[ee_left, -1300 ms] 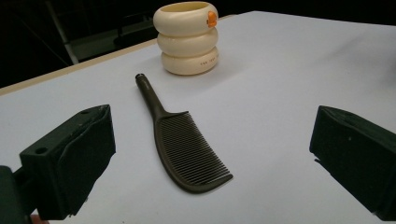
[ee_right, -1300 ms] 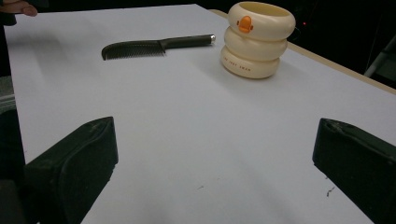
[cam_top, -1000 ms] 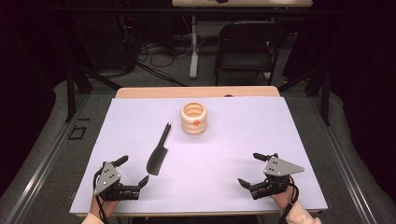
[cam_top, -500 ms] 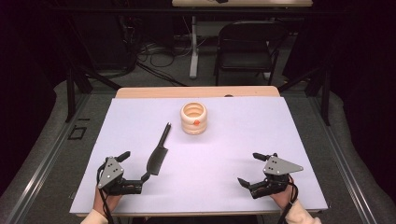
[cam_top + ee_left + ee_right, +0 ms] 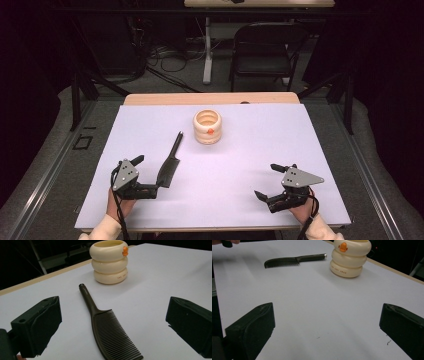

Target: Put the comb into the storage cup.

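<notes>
A black comb (image 5: pixel 170 162) lies flat on the white table cover, handle pointing away toward a cream ribbed holder (image 5: pixel 207 127) with an orange duck beak. My left gripper (image 5: pixel 146 175) sits open at the near left, its jaws on either side of the comb's toothed end without touching it. In the left gripper view the comb (image 5: pixel 107 332) runs up between the jaws to the holder (image 5: pixel 109 261). My right gripper (image 5: pixel 267 181) rests open at the near right with nothing between its jaws; from it the comb (image 5: pixel 287 261) and holder (image 5: pixel 350 258) lie far ahead.
The white cover (image 5: pixel 300 150) spans the table, with a wooden strip (image 5: pixel 210 98) showing along the far edge. A dark chair (image 5: pixel 265 50) and cables stand on the floor beyond the table.
My left gripper has shifted a little forward, closer around the comb's toothed end. The comb, the holder and the right gripper have stayed put.
</notes>
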`<state>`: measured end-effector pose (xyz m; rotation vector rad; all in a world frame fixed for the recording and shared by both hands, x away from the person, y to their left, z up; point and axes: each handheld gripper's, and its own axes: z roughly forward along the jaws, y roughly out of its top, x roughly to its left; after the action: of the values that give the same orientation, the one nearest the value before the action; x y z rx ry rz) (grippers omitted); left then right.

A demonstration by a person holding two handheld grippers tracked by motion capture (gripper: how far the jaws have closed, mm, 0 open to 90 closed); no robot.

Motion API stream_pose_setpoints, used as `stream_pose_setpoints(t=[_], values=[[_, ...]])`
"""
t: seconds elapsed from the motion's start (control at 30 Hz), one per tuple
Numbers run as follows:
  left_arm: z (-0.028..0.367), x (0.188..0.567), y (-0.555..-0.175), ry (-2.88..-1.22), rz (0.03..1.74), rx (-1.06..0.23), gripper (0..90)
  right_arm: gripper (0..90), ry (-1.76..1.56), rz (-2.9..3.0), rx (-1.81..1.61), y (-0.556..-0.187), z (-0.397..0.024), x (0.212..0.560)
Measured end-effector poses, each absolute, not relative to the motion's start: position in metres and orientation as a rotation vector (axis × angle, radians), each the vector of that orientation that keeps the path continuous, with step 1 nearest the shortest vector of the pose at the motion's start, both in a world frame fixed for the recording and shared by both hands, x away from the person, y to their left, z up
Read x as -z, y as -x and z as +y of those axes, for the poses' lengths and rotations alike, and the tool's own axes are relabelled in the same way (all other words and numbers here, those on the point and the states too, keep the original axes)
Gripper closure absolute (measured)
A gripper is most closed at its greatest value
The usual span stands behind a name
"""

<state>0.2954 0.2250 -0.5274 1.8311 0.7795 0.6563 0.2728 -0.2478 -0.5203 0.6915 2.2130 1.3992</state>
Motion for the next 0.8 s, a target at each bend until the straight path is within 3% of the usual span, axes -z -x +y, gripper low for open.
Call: stream_pose_setpoints(t=[0.8], values=[[0.216,0.519,-0.329,-1.859,0.812,-0.666,0.6,0.0,-0.694,2.221,-1.392,-0.274,-0.247,0.521]])
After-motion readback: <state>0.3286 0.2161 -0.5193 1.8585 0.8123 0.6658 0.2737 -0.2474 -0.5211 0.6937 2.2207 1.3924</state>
